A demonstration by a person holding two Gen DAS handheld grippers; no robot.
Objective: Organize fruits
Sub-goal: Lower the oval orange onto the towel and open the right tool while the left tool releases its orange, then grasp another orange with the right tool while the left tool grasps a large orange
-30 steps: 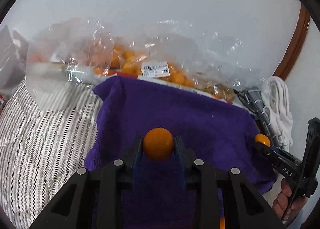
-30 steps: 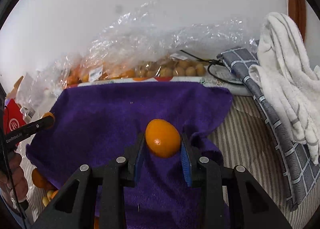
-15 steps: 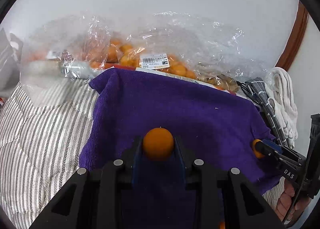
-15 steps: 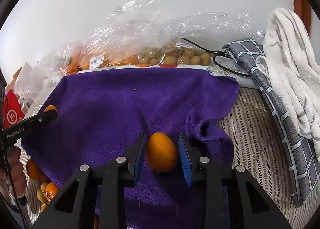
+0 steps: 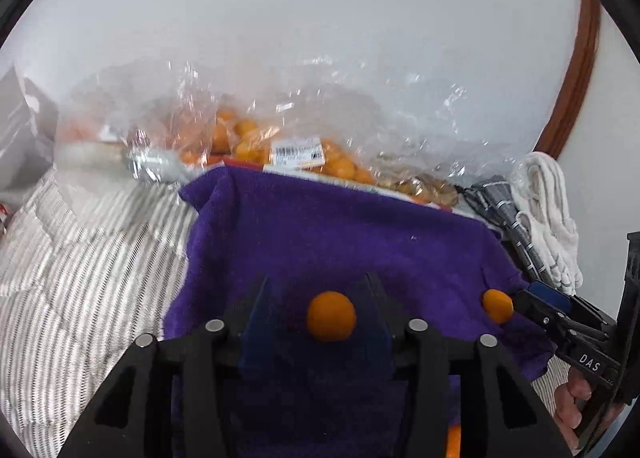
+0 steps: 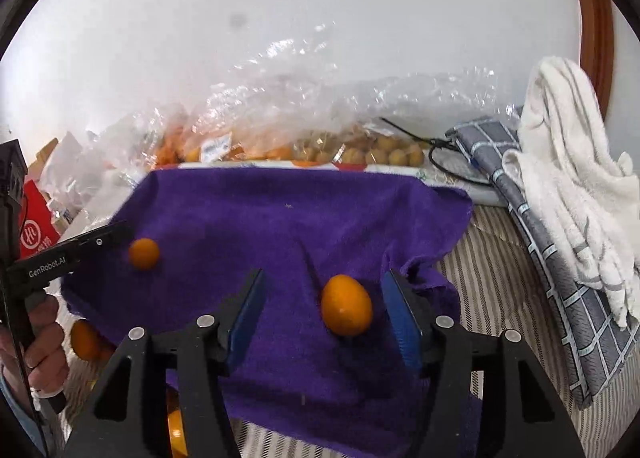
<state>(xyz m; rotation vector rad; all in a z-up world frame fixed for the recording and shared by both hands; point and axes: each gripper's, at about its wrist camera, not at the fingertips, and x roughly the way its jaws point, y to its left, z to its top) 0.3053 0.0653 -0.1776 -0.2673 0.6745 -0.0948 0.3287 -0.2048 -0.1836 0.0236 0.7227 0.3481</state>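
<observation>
- Striped bedding (image 5: 80,278) is lying under everything, showing at the left in the left wrist view and at the right in the right wrist view.
- Purple towel (image 6: 280,226) is spreading over the bedding, its far edge running along the bags and its right corner folding over on itself.
- Clear plastic bags (image 6: 288,106) are sitting past the towel's far edge against the white wall, crumpled, holding many small orange fruits (image 5: 240,138) at the left and duller tan ones (image 6: 380,156) at the right.
- White towel (image 6: 568,162) is draping over a grey checked cloth (image 6: 560,298) beyond the purple towel's right edge.
- Right tongs (image 6: 324,318) are standing spread, having just been opening; an oval orange fruit (image 6: 346,305) is lying on the towel between the blue pads, near the folded right corner, and neither pad is touching it.
- Left tongs (image 5: 316,318) are standing apart too, having just been opening, narrower than the right pair; a round orange fruit (image 5: 331,315) is resting on the towel between them, closer to the right pad, with the picture too blurred to tell whether it is touching that pad.
- The round fruit is sitting near the towel's left edge, the oval one well apart toward the right edge.
- More orange fruit (image 6: 84,340) is peeking out under the towel's near left edge.
</observation>
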